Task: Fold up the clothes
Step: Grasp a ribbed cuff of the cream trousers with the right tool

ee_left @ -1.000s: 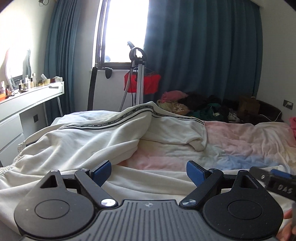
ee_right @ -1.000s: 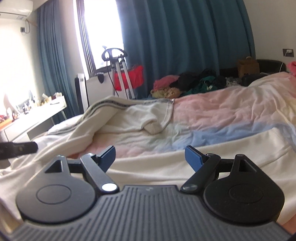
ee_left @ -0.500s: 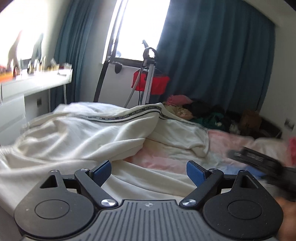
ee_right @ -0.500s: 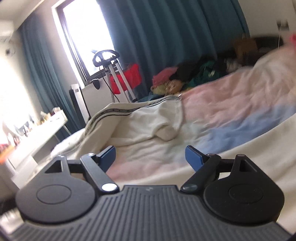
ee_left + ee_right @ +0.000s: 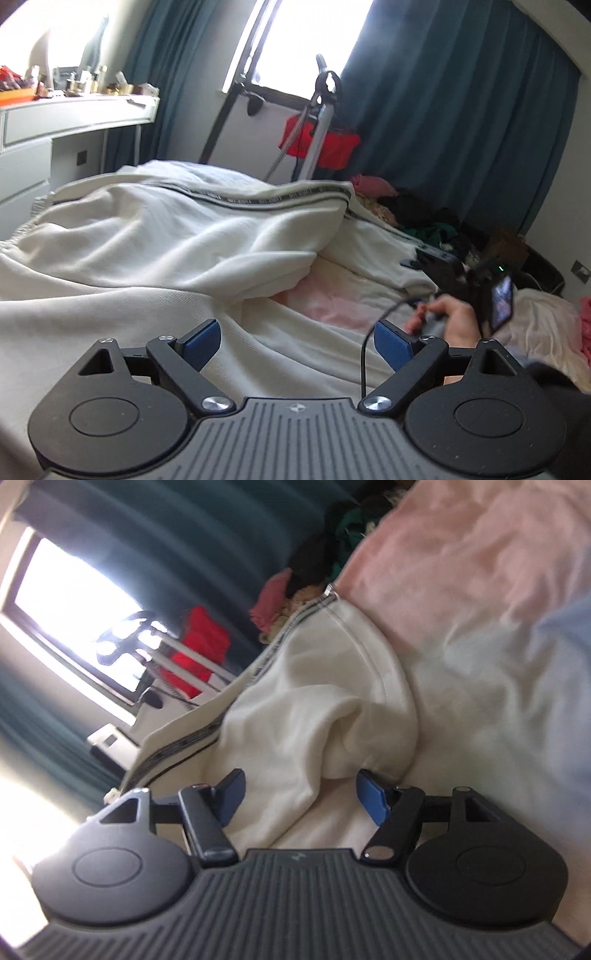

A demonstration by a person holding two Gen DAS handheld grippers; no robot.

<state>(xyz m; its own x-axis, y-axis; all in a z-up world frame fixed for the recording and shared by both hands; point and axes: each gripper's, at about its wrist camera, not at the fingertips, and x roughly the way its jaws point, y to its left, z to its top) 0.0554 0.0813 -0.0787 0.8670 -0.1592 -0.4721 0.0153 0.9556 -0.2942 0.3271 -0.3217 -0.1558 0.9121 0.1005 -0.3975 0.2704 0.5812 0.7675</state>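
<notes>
**Right gripper swings in on the cuff**

While the cream trousers (image 5: 177, 236) sprawl across the bed (image 5: 480, 590), striped leg running lower left to upper right, we see our right gripper (image 5: 299, 794) has rolled and swung to the cuff, jaws closing, nothing pinched. Left gripper (image 5: 295, 343) stays spread.

The right view is smeared with motion: the bedspread (image 5: 480, 609) beyond the jaws is a soft wash, and the clothes heap (image 5: 332, 528) behind it can't be sorted into pieces. A fold of the white garment (image 5: 332, 709) lies between the closing jaws; contact can't be told. In the left view the right gripper (image 5: 443, 269), right of the jaws, is blurred, its jaws unreadable. Small things on the desk (image 5: 92, 110) are too tiny to name.
</notes>
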